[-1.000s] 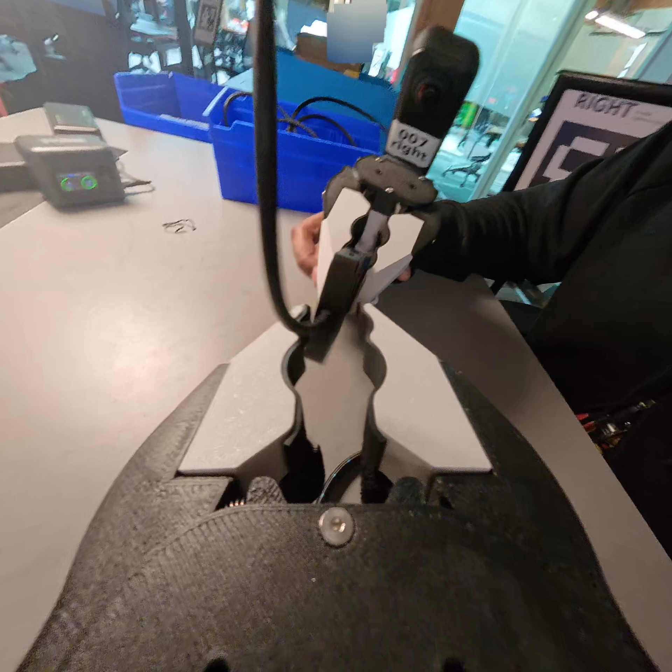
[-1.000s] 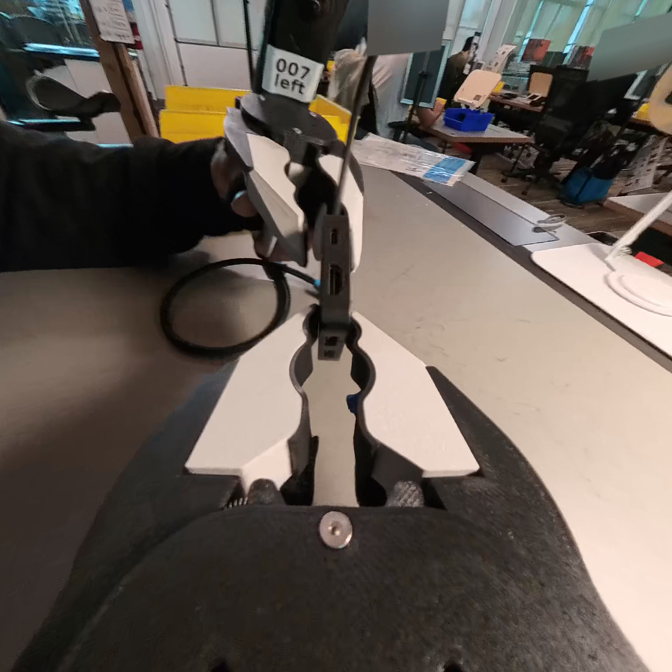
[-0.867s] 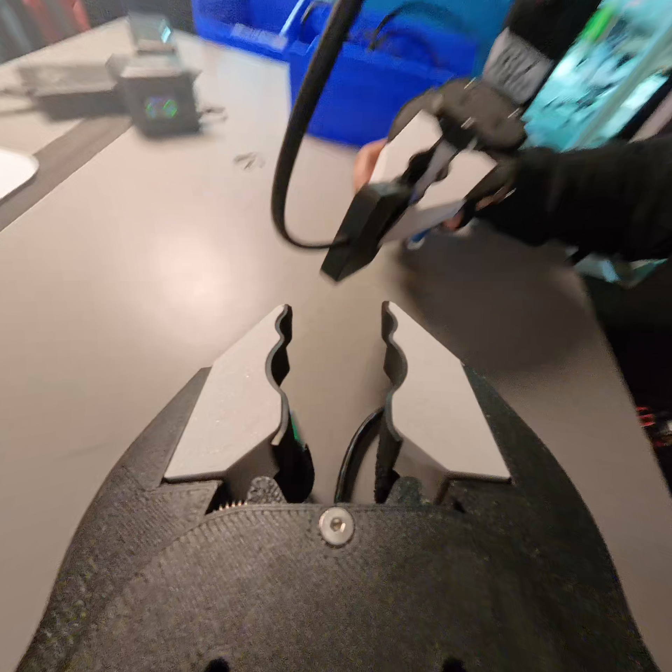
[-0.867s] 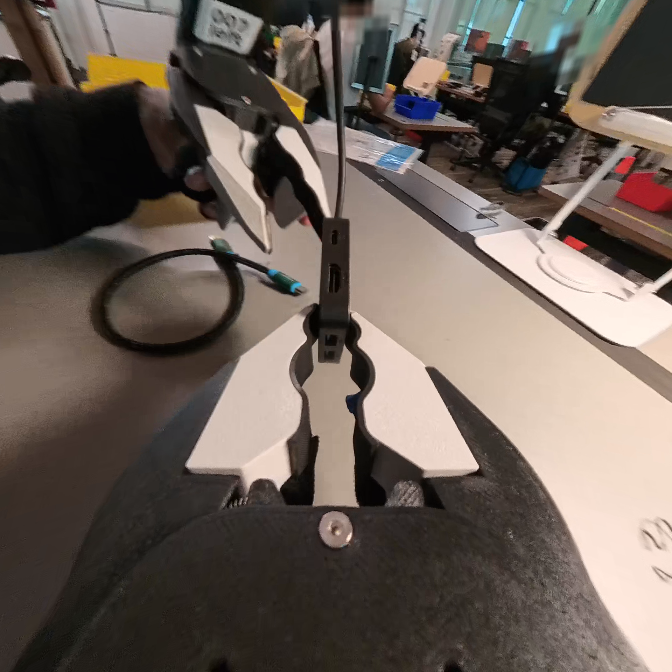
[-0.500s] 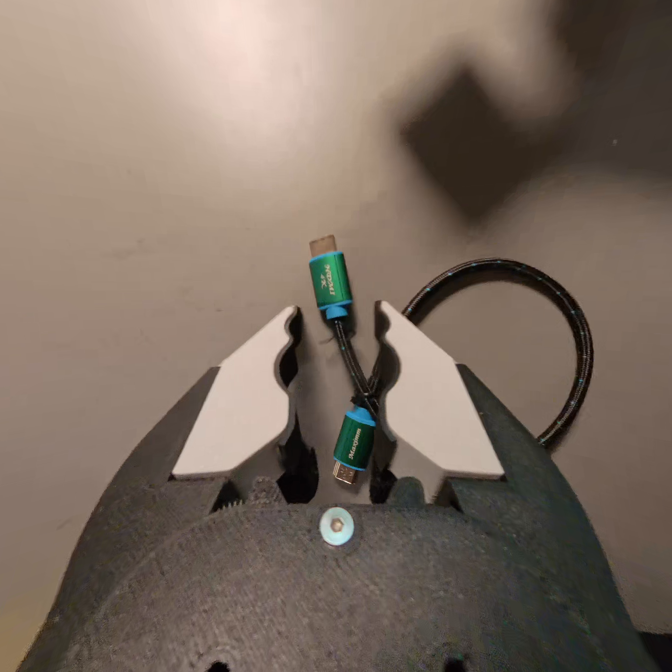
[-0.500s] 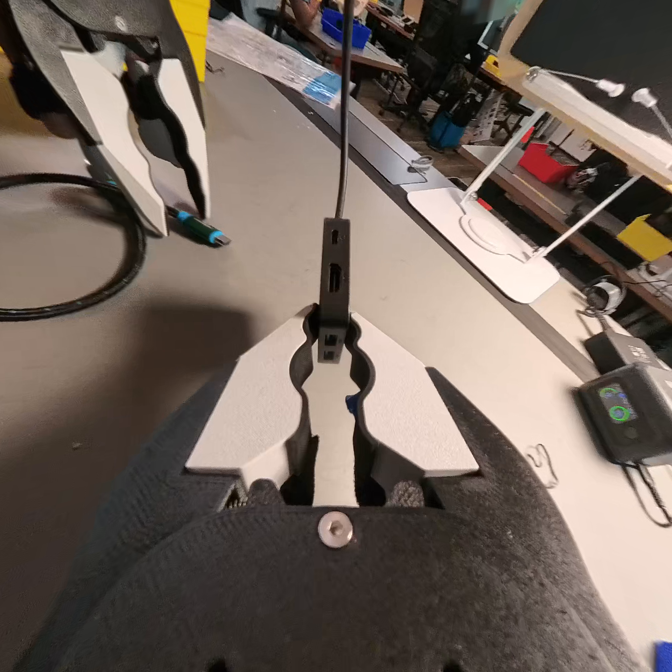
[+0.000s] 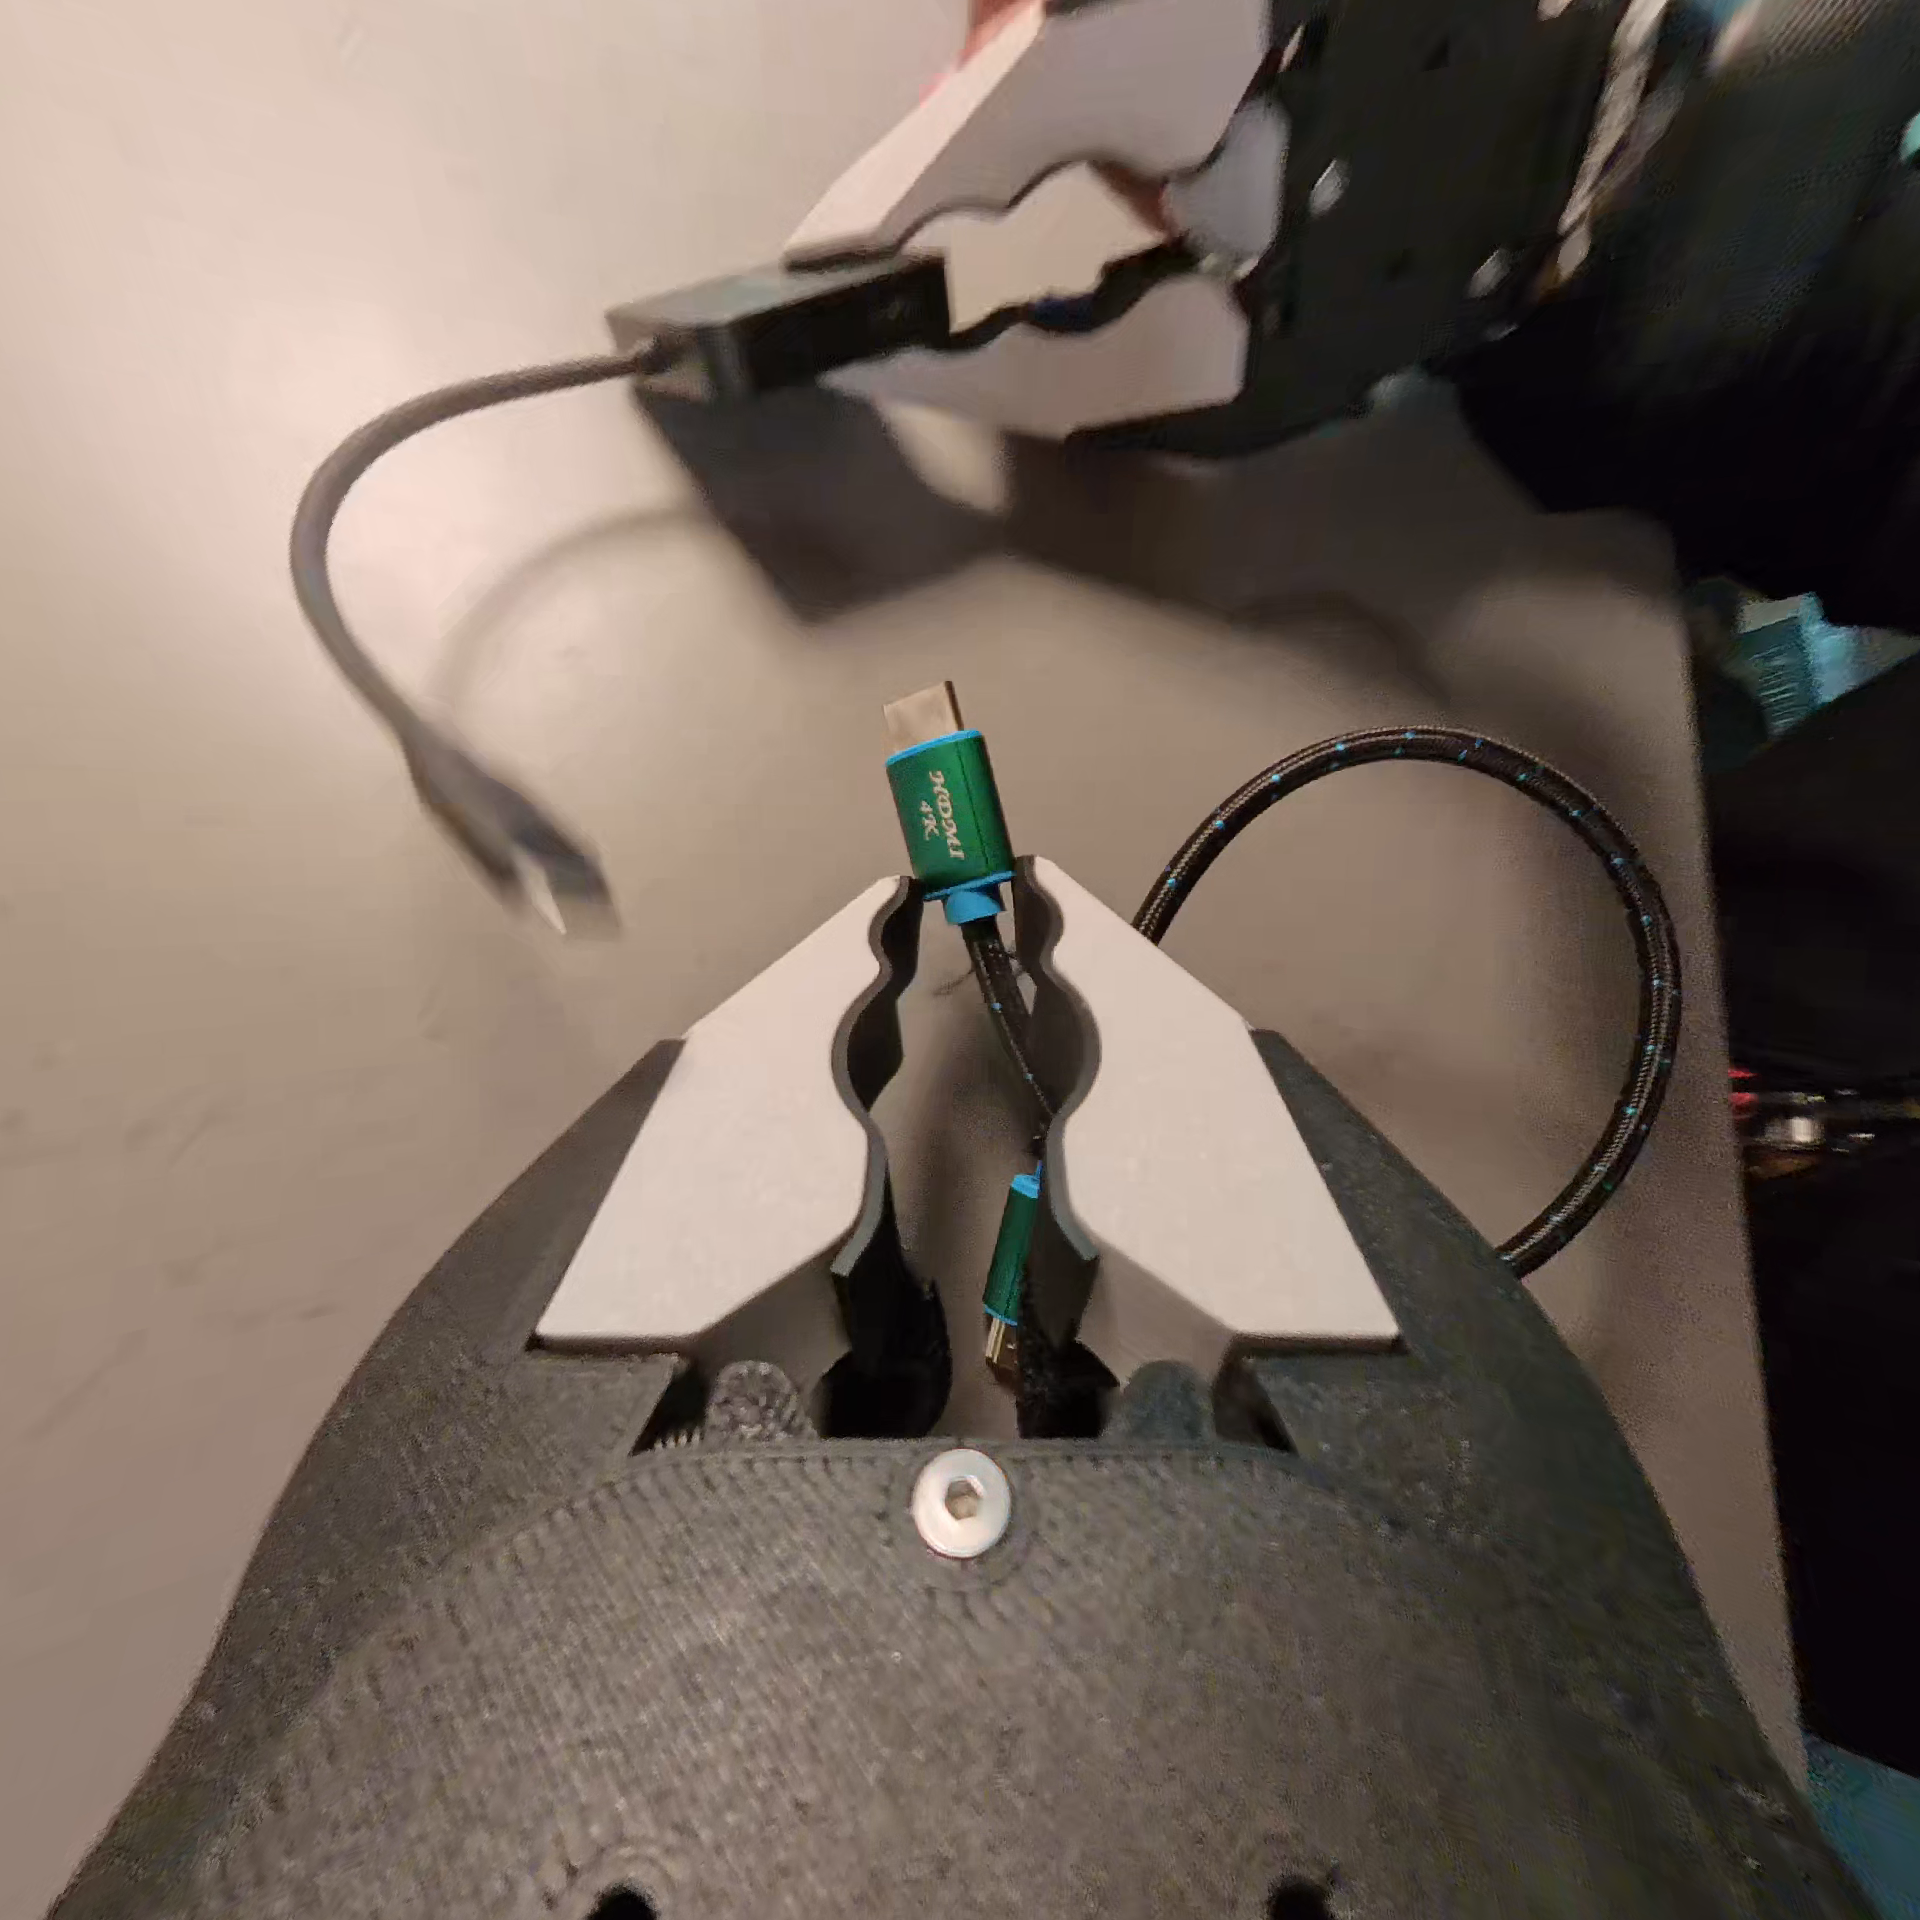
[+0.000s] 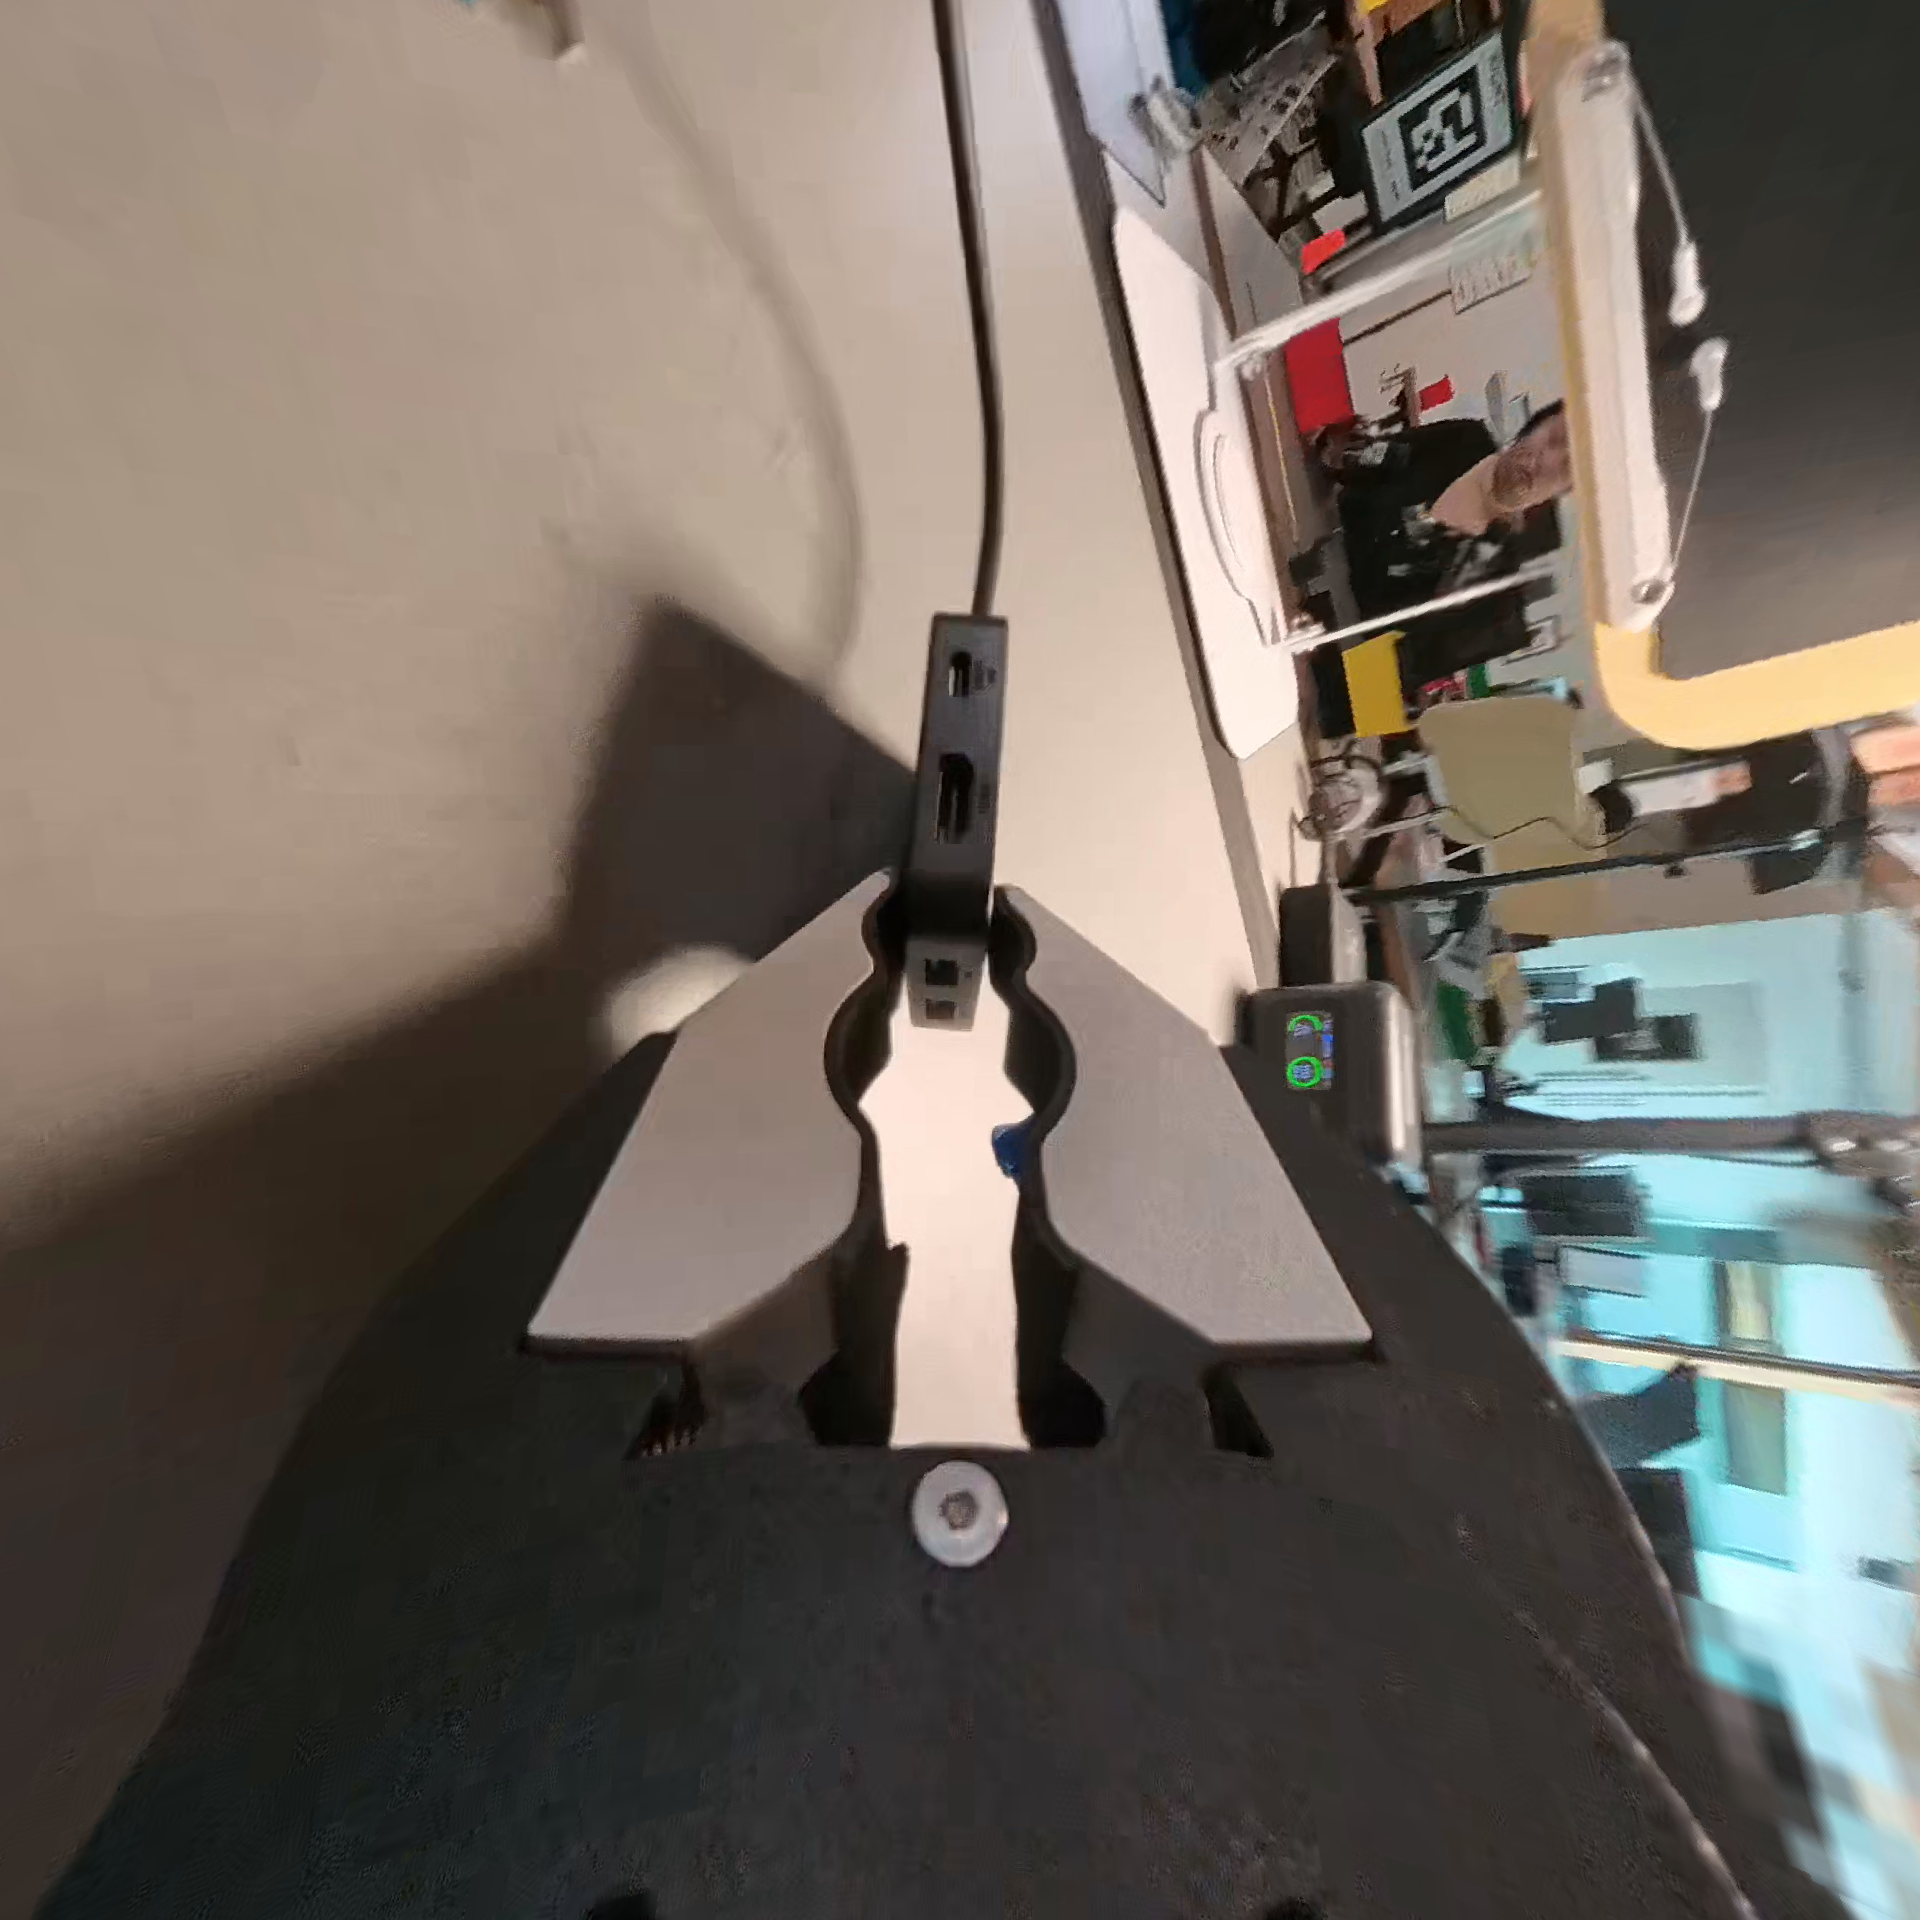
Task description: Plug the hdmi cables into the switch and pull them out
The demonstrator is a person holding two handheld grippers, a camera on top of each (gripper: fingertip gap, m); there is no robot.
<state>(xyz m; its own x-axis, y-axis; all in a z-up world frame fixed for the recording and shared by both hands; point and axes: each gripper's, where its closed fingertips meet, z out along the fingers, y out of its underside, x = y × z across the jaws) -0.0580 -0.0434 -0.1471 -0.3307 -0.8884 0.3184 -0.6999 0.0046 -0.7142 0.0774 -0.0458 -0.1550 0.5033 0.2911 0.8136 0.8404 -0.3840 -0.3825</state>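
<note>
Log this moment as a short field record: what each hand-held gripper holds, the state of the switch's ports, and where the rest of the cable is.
left hand-held gripper: shut on the green HDMI plug at its rear collar, metal tip pointing forward
right hand-held gripper: shut on the black switch, gripped at its near end
switch ports: side ports empty, nothing plugged in
switch lead: runs away from the far end
HDMI cable: braided black, loops right on the table
second green plug: hangs between the left fingers
plug and switch: apart
</note>
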